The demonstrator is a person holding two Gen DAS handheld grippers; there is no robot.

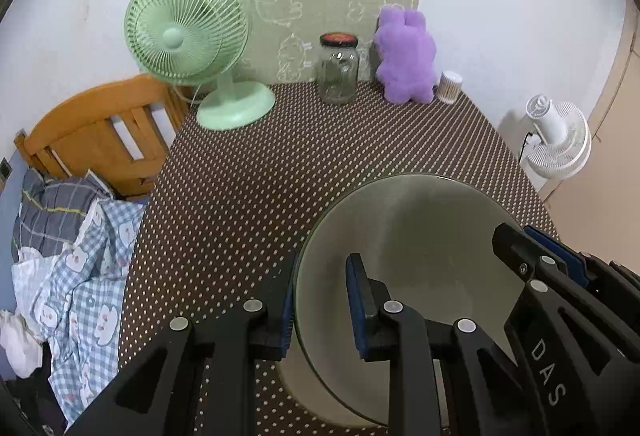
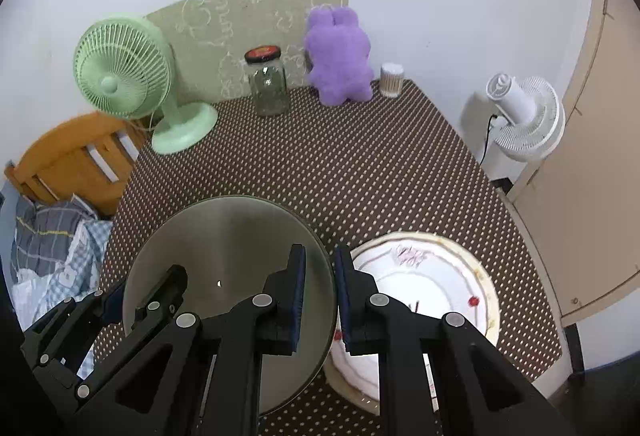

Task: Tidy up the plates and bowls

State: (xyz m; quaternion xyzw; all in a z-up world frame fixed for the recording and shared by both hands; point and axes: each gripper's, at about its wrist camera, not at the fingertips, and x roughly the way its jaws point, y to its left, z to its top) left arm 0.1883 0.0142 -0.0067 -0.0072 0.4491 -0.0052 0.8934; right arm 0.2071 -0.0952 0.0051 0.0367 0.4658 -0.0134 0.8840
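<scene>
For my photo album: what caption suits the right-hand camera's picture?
Both grippers clamp a grey bowl by its rim beside a white plate.

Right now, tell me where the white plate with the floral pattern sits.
In the right wrist view, the white floral plate lies on the dotted brown tablecloth, lower right, partly under the grey-green bowl held beside it.

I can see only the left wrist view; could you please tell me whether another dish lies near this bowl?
Observer: Yes. The right wrist view shows a white plate with a pink print, just right of the bowl.
Operator: Thank you. How does the right gripper hold the bowl?
Observer: The right gripper is shut on the bowl's right rim, with one finger inside and one outside.
Operator: Is the outer finger near the plate?
Observer: In that view it overlaps the plate's left edge; I cannot tell whether they touch.
</scene>
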